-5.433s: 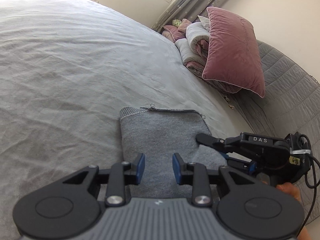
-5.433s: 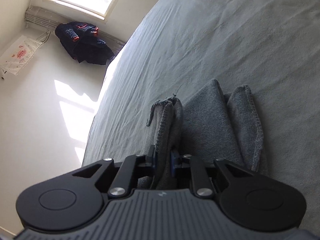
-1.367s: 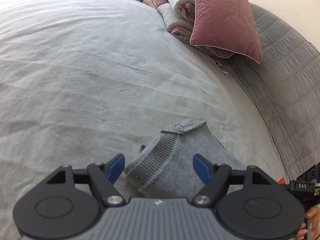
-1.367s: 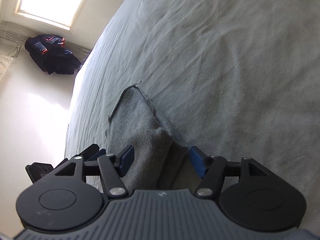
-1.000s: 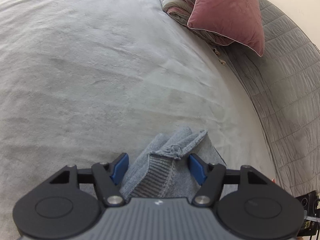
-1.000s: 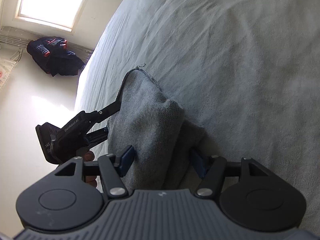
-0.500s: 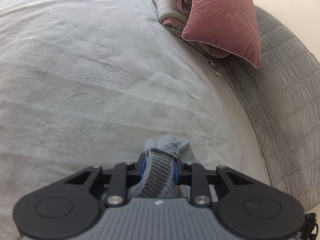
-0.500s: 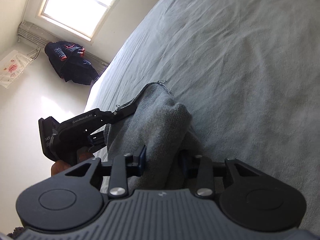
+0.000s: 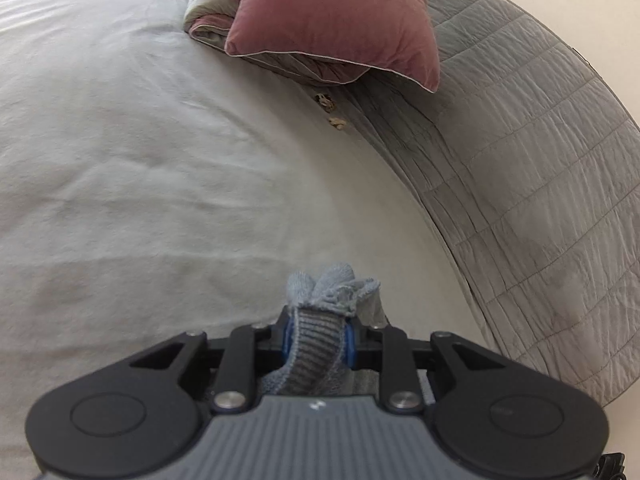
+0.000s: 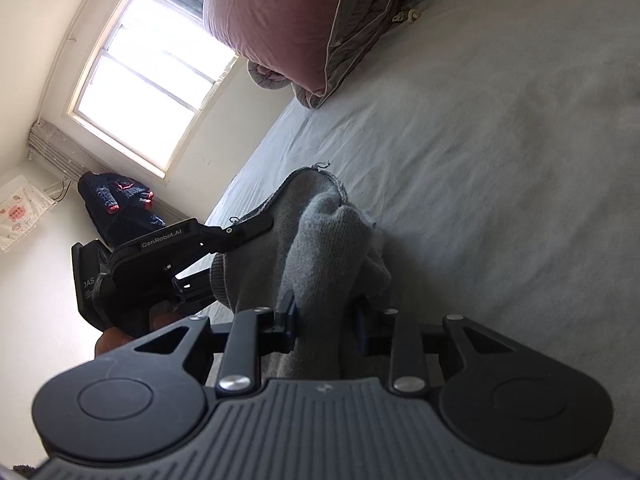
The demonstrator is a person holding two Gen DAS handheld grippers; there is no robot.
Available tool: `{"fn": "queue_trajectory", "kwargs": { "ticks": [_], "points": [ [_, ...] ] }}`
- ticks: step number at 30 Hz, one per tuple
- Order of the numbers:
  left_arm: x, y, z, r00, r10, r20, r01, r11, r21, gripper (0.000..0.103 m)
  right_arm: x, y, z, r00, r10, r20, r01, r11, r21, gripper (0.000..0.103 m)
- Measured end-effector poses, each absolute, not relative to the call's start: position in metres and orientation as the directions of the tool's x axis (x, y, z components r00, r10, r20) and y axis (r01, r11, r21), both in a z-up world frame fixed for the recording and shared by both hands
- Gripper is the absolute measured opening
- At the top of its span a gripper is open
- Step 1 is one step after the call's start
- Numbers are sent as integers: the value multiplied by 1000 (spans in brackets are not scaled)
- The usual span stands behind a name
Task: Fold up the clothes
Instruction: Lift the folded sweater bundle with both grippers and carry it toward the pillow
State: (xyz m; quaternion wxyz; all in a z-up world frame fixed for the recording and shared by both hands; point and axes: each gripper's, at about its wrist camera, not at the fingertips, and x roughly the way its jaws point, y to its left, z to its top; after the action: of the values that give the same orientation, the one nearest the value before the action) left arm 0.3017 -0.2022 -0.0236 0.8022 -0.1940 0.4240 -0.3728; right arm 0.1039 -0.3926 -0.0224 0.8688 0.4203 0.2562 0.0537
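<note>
A folded grey knit garment point(image 10: 320, 236) is held between both grippers above the pale bed sheet point(image 9: 140, 152). My left gripper point(image 9: 316, 338) is shut on the garment's ribbed edge point(image 9: 320, 328); bunched fabric sticks out past the fingertips. My right gripper point(image 10: 326, 316) is shut on a thick fold of the same garment. The left gripper also shows in the right wrist view point(image 10: 224, 244), clamped on the garment's far end, with a hand behind it.
A pink velvet pillow point(image 9: 336, 16) lies on folded bedding at the head of the bed. A grey quilted headboard point(image 9: 540, 160) curves along the right. A window point(image 10: 148, 76) and a dark garment point(image 10: 116, 204) hanging on the wall stand beyond the bed.
Both grippers closed on the garment about half a second ago. Since then both have lifted and swung toward the pillow and headboard with the garment between them.
</note>
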Motion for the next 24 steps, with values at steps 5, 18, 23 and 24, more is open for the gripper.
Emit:
{"fn": "queue_trajectory", "kwargs": {
  "ticks": [5,18,23,24],
  "points": [
    [313,-278,-14,307,-806,-507,515,588,-624,24,101,-424,-20,912,165,-375,176,670,721,32],
    [331,-422,1,227,-845,-484,645,502,-575,24,86,-501,-32,934,-110,-340,324,662,676,32],
    [334,-452,-14,259,-817,-515,650,542,-533,27,86,-515,-39,920,-174,-351,373,665,647,33],
    [334,-456,-17,282,-801,-529,644,566,-514,30,85,-519,-42,913,-192,-359,390,667,634,34]
  ]
}}
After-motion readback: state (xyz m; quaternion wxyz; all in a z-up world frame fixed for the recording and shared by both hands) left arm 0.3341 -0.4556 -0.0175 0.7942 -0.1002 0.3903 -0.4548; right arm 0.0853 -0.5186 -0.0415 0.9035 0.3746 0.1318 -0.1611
